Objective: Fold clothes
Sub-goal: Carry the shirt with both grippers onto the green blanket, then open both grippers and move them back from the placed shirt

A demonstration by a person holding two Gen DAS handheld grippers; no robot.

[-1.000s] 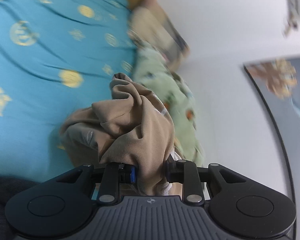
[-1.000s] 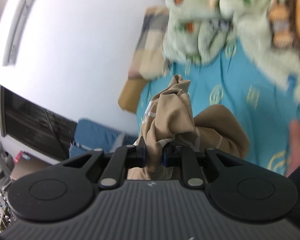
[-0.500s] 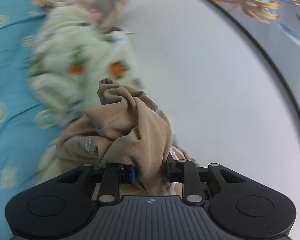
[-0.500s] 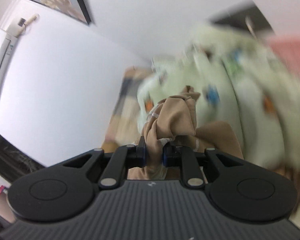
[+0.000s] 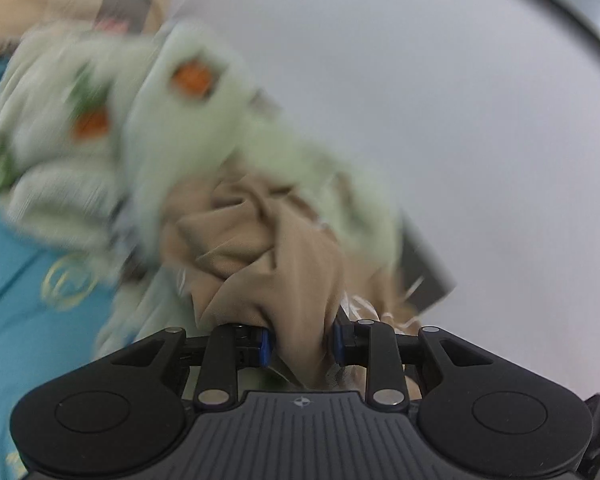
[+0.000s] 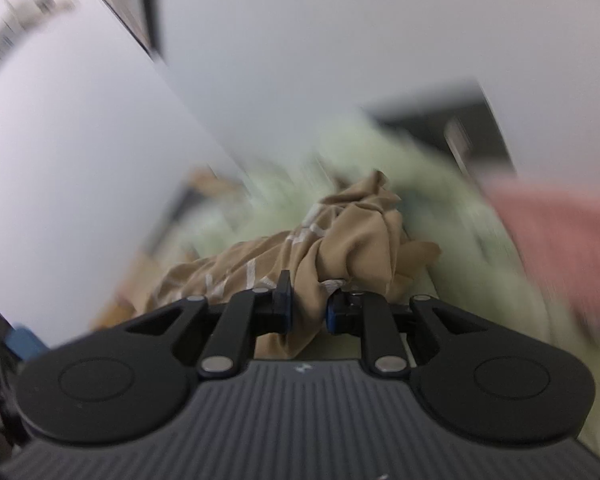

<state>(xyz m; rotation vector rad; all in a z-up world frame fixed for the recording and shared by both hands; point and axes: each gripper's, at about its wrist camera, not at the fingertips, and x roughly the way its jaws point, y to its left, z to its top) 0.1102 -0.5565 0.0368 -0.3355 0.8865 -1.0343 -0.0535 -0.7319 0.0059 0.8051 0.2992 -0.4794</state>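
A turquoise bed sheet [image 5: 16, 312] was shown only in the left wrist view, a blurred pink cloth [image 6: 560, 236] only in the right. The tan garment [image 5: 268, 248], bunched and creased, was gripped by both left tongs [image 5: 300, 346] and right tongs [image 6: 306, 308], before a pale green blanket [image 5: 112, 128].

Home bedroom: turquoise bedsheet [image 5: 16, 304] with gold emblems at near left, rumpled pale green blanket [image 5: 100, 128] beyond it, plain white wall [image 5: 440, 120] far right.
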